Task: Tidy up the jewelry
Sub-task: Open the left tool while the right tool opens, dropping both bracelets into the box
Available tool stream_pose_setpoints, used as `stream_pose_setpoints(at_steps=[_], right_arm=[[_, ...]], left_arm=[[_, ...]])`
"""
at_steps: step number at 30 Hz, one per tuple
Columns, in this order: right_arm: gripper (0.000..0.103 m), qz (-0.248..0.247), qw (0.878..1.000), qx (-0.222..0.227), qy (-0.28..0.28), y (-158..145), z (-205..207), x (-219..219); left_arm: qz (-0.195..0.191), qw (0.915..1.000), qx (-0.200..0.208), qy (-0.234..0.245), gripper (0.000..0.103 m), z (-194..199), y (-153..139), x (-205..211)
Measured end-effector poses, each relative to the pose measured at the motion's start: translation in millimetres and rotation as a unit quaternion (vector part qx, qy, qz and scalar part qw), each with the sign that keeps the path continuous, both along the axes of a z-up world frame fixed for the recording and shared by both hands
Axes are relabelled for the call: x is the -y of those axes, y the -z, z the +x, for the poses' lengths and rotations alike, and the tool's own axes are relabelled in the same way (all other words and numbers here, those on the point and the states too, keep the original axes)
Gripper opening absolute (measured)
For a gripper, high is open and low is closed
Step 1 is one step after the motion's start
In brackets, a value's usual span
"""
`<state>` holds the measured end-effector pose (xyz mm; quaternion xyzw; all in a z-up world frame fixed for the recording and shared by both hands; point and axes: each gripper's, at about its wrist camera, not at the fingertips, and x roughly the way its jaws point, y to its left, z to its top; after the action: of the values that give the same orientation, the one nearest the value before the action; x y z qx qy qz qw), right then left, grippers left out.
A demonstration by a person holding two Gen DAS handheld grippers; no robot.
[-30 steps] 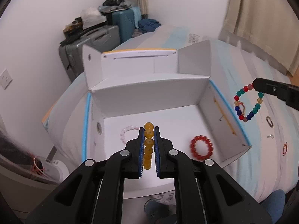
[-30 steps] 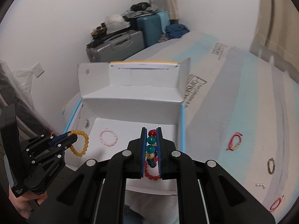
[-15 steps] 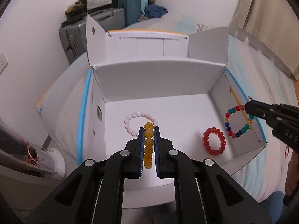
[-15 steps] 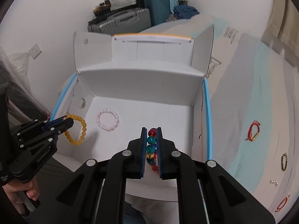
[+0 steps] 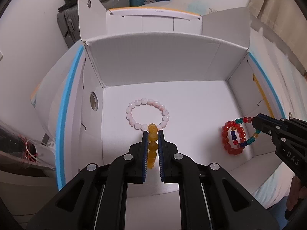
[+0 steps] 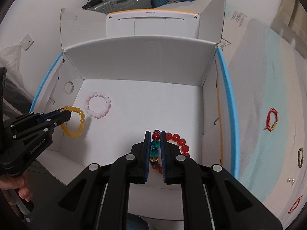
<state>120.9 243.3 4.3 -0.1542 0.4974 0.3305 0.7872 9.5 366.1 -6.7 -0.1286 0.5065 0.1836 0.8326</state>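
An open white box [image 5: 165, 65] [image 6: 138, 61] lies on the bed. My left gripper [image 5: 153, 134] [image 6: 66, 115] is shut on a yellow bead bracelet [image 5: 153, 143] [image 6: 76, 122], which hangs inside the box just above its floor, near a pink bead bracelet [image 5: 146, 114] [image 6: 97, 105] lying there. My right gripper [image 6: 155, 134] [image 5: 256, 123] is shut on a multicolour bead bracelet [image 6: 155, 147] [image 5: 247, 134], which hangs low over a red bead bracelet [image 5: 228, 140] [image 6: 178, 140] on the box floor at the right.
On the bedsheet right of the box lie a red cord bracelet [image 6: 272, 118], a dark bead bracelet [image 6: 300, 157], small pearl pieces [image 6: 290, 180] and another red cord [image 6: 295, 205]. Suitcases [image 6: 122, 0] stand behind the box. A hand [image 6: 17, 187] holds the left gripper's handle.
Both grippers have sunk into the box with their bracelets. The yellow bracelet now hangs next to the pink one, and the multicolour bracelet has come in over the red one.
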Motion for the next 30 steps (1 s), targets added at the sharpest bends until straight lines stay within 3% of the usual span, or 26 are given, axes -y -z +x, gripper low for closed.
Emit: stream_pose_setpoints(at_steps=[12, 13, 15, 16, 17, 19, 30], right_arm=[[0.011, -0.019, 1.0, -0.004, -0.006, 11, -3, -5], [0.017, -0.02, 1.0, -0.003, -0.005, 10, -4, -5], [0.034, -0.013, 1.0, 0.001, 0.0, 5, -4, -1], [0.043, -0.008, 1.0, 0.005, 0.002, 0, -5, 1], [0.045, -0.004, 1.0, 0.009, 0.003, -4, -5, 3], [0.055, 0.004, 1.0, 0.021, 0.006, -14, -7, 9], [0.085, 0.021, 0.997, 0.058, 0.036, -52, -11, 52]], left_arm=[[0.01, 0.9998, -0.012, 0.011, 0.011, 1, 7, 0], [0.012, 0.9998, -0.012, 0.012, 0.013, 0, 6, 1], [0.017, 0.9998, -0.003, 0.012, 0.028, -3, 0, 3], [0.02, 0.9997, 0.002, 0.01, 0.041, -5, -4, 4], [0.026, 0.9996, 0.009, 0.007, 0.051, -7, -9, 5], [0.032, 0.9993, 0.017, 0.003, 0.062, -11, -15, 6], [0.048, 0.9977, 0.044, 0.014, 0.088, -17, -45, 27]])
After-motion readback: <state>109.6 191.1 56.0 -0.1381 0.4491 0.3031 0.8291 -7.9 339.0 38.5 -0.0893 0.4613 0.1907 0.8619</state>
